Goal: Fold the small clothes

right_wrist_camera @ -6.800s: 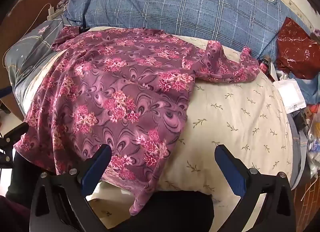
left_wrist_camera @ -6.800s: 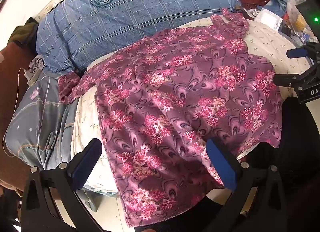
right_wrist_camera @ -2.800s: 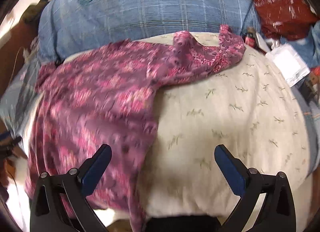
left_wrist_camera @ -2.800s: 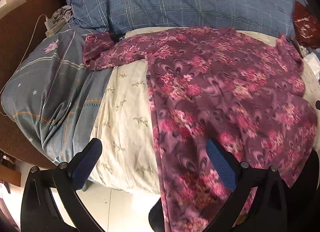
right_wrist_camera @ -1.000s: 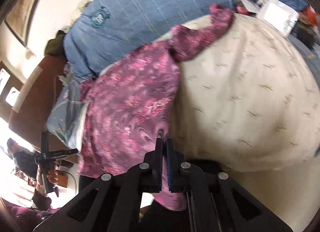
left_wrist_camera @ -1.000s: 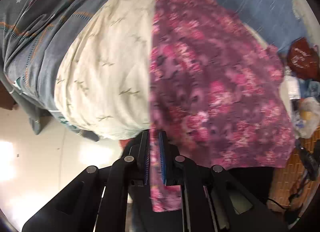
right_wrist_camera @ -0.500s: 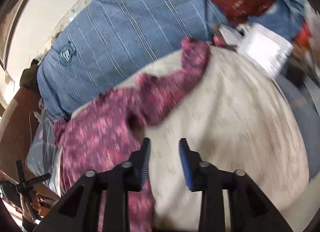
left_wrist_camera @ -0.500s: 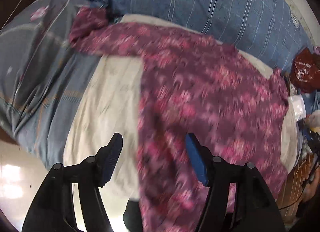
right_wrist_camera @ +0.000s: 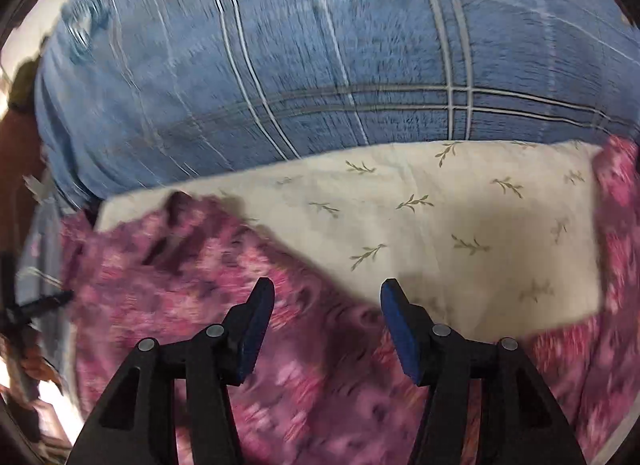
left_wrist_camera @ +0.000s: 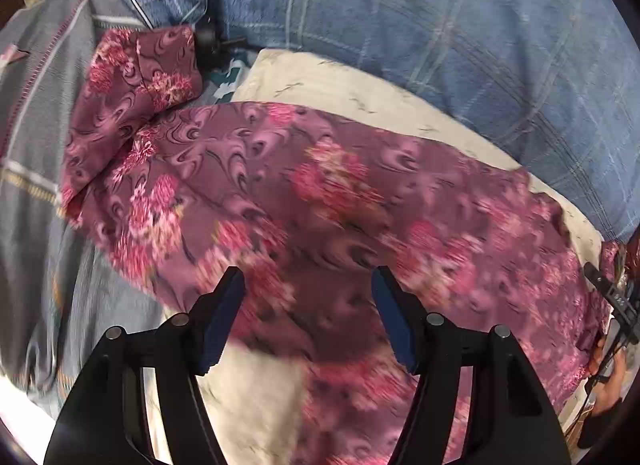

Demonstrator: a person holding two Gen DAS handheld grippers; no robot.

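Letting go of the hem, the left gripper (left_wrist_camera: 306,315) stands open and empty; the right gripper (right_wrist_camera: 326,325) is opening, nothing between its jaws; the floral garment (left_wrist_camera: 320,193) lies mid-frame on the cream pillow (right_wrist_camera: 460,225), ready for folding.

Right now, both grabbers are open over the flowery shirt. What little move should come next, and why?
Probably lower the left gripper and pinch the floral shirt near its bunched sleeve. Both grippers are empty, the right gripper just opening, and that sleeve spills off the cream pillow unfolded.
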